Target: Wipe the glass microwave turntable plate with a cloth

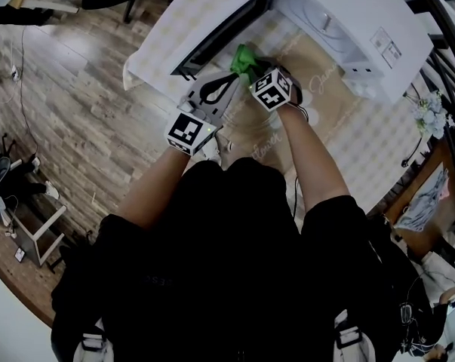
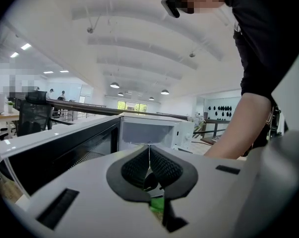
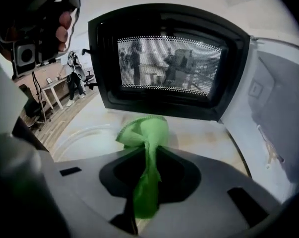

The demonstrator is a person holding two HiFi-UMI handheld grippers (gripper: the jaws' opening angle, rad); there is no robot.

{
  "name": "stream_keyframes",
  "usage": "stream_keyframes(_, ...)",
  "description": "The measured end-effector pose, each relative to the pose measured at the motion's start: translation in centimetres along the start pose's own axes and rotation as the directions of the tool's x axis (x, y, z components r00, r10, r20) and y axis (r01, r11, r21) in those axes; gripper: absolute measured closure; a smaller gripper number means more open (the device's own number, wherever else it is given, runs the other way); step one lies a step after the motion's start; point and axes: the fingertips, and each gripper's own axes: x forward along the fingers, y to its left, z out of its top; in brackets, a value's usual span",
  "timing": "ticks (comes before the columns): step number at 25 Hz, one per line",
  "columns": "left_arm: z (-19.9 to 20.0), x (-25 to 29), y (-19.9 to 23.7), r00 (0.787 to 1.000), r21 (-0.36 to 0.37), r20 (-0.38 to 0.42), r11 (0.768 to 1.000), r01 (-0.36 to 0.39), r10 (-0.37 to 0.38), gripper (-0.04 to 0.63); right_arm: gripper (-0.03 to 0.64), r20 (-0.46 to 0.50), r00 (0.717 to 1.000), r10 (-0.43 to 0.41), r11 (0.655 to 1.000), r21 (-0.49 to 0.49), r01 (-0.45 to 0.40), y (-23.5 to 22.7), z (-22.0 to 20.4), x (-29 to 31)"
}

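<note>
Wood-plank floor (image 1: 76, 104) lies around the table (image 1: 367, 153), which wears a pale checked cover, and on it stands the white microwave (image 1: 348, 13) with its door (image 3: 169, 58) swung wide open. Beyond the microwave, your left gripper view shows a long open hall under a white ribbed ceiling with hanging lamps (image 2: 114, 85), and a black office chair (image 2: 32, 115) off to the left. You are leaning over the table just in front of the microwave's open mouth, with both tools close together there. Your right tool (image 3: 149, 155) is clenched on the green cloth (image 3: 144, 133), whose bunched end sticks out past the tips towards the door. The glass turntable plate (image 3: 82, 138) lies flat on the table in front of the door, just left of the cloth. Your left tool (image 2: 149, 150) has its jaws pressed together at the tips, and nothing shows plainly between them.
</note>
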Motion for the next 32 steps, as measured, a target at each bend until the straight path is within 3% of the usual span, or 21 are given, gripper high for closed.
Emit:
stream_keyframes(14,0.5,1.9,-0.8,1.000,0.020,-0.027,1.000,0.017,-0.016,0.574,0.543,-0.043,0.999,0.030,0.999,0.029,-0.029,-0.1,-3.1,-1.3)
stream_keyframes(32,1.1,1.3,-2.6,0.991,0.045,-0.032,0.990,0.132,-0.131,0.574,0.543,-0.172,0.984,-0.044,0.990,0.127,0.067,0.1,-10.0,-6.1)
